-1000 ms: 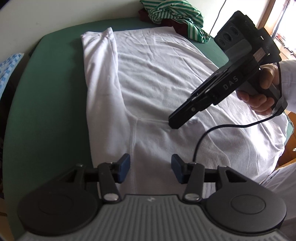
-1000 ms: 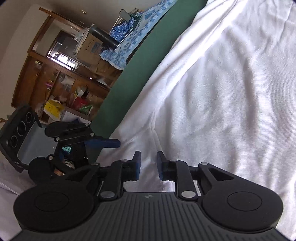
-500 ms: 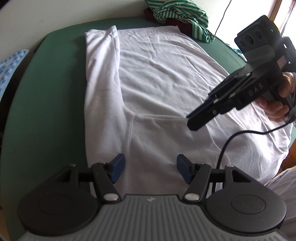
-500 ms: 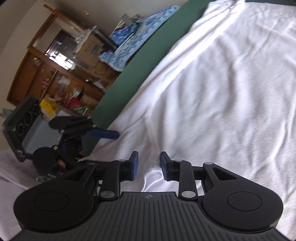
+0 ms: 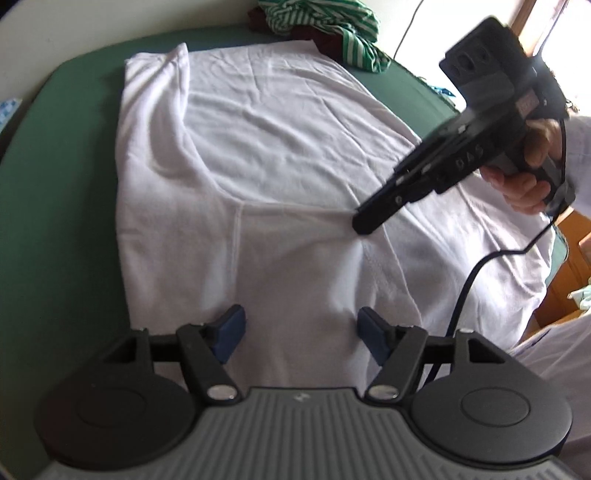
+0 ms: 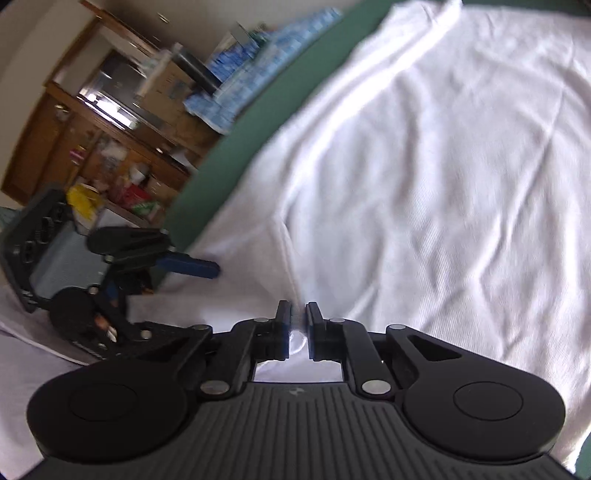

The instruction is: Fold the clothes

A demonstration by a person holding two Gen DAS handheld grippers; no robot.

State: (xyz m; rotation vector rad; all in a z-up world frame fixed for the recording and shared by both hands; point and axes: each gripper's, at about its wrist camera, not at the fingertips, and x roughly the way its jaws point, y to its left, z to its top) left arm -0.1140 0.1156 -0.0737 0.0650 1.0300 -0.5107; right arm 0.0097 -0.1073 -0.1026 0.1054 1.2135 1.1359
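A white garment (image 5: 266,155) lies spread across the green table (image 5: 55,192), its left side folded over lengthwise. My left gripper (image 5: 297,326) hovers open over the garment's near edge, blue pads wide apart, nothing between them. In the left wrist view my right gripper (image 5: 364,223), held by a hand (image 5: 524,184), presses its tip into the cloth at a horizontal seam, and the fabric puckers there. The right wrist view shows my right gripper (image 6: 297,319) shut on a pinch of the white garment (image 6: 424,184). My left gripper (image 6: 184,262) appears at the left of that view, open.
A green-and-white striped garment (image 5: 325,22) over a dark one is piled at the table's far edge. A black cable (image 5: 476,280) hangs from the right gripper over the cloth. Blue patterned cloth (image 6: 255,77) and wooden shelves (image 6: 92,122) stand beyond the table's left side.
My right gripper has dropped to the cloth and shut on a pinch of it at the seam. My left gripper has opened wider and stayed over the near edge.
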